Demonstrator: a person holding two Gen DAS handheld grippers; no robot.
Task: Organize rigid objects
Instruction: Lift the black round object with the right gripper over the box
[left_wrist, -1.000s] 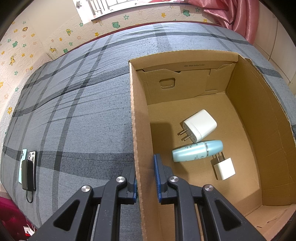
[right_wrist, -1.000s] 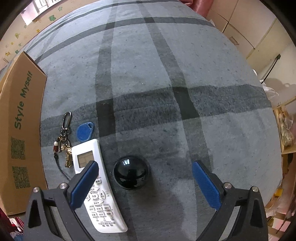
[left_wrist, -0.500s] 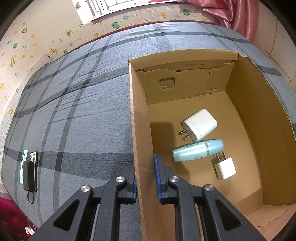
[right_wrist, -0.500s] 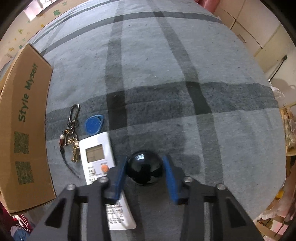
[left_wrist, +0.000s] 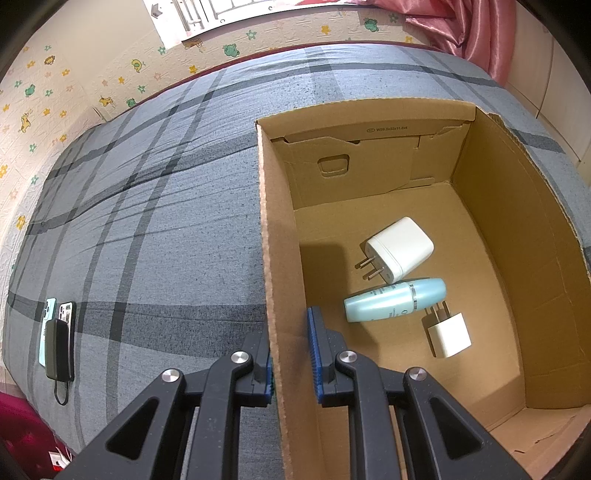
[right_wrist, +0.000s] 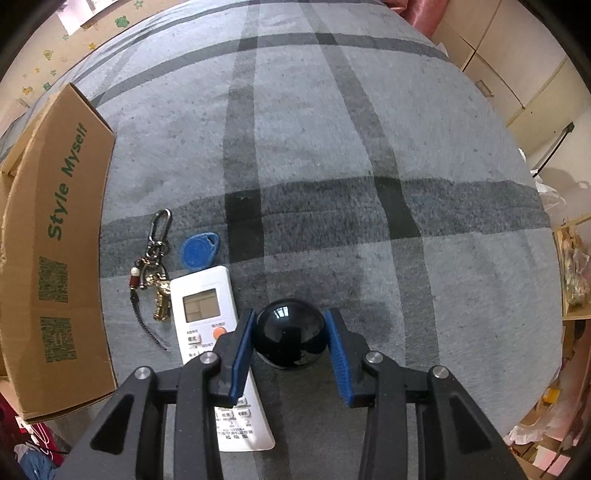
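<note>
Far left of the bed: two phones and a dark power bank (left_wrist: 58, 349) lie together on the grey plaid bedcover (left_wrist: 155, 236), well apart from everything else.
Left gripper (left_wrist: 290, 354): closed narrow on the near wall of the cardboard box (left_wrist: 275, 236), one pad outside and one inside, steadying it.
Box contents: a large white charger (left_wrist: 400, 247), a pale blue bottle (left_wrist: 395, 300) and a small white plug (left_wrist: 448, 334) lie on the floor of the box.
Beside the box: a key bunch (right_wrist: 155, 273), a blue fob (right_wrist: 200, 250) and a white remote (right_wrist: 212, 332) lie on the cover, not yet packed.
Right gripper (right_wrist: 290, 338): its jaws have just been closing and now hold the black ball (right_wrist: 289, 332), a blue pad pressed against each side; the ball sits just right of the remote, apparently on the cover.
Step in hand: judging by this, the ball is grasped and ready to go.
Next move: lift straight up without nudging the remote, carry leftward over the box wall, and release inside; a smooth sphere may slip or roll.
</note>
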